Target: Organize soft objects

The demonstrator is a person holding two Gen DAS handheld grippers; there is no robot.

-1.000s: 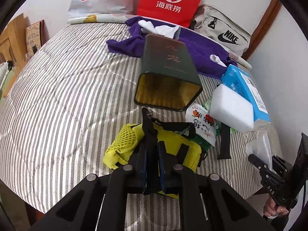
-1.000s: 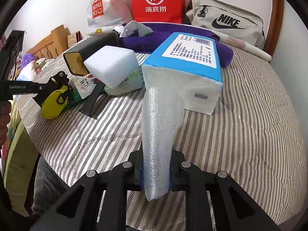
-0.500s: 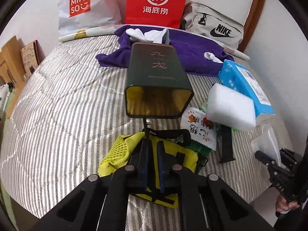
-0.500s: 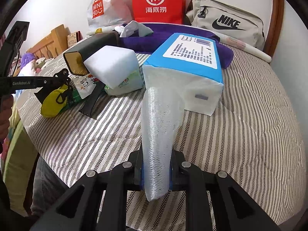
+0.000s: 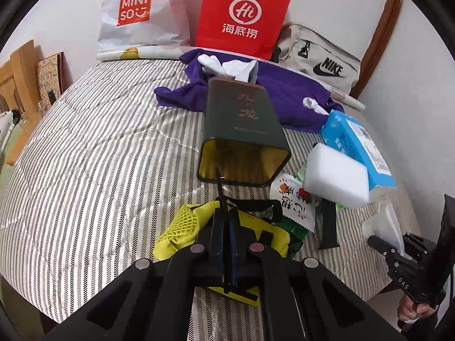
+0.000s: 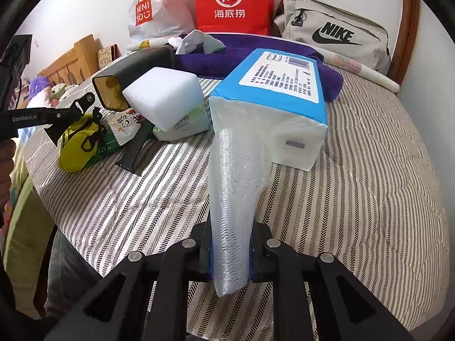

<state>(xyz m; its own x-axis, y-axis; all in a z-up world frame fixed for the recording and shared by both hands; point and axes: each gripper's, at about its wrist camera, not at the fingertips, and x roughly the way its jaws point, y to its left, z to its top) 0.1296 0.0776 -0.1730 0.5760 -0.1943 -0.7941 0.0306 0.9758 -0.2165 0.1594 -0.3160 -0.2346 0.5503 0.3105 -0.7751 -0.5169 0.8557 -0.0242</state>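
From the left wrist view we see our left tool [image 5: 226,244] pinched narrow on a thin black strap [image 5: 220,196] of the yellow mesh pouch [image 5: 187,227], which lies on the striped bed [image 5: 99,153] right under and around the tool's fingers. The strap rises between the blue pads toward the open mouth of a dark green tin [image 5: 241,130] lying on its side just beyond the pouch. Only this view shows the gold inside of the tin head on, and our right tool [image 5: 398,251] low at the right edge with a bit of clear plastic in it.

The right wrist view gives what the left cannot: our right tool [image 6: 230,255] is clamped on a twisted tail of clear plastic wrap [image 6: 236,204] belonging to the blue tissue pack [image 6: 278,85], which rests on the bed directly ahead of the tool. Here the left tool [image 6: 71,113] appears at the left edge, touching the yellow pouch [image 6: 76,147].

Between pouch and tissue pack lie a white foam block [image 6: 165,96] on top of a green wipes packet [image 6: 184,122], a snack sachet [image 6: 125,125] and a dark flat strip [image 6: 136,147]. Behind, both views show a purple towel [image 5: 284,93], a red paper bag [image 5: 244,14], a white Miniso bag [image 5: 136,11] and a grey Nike bag [image 6: 332,31].
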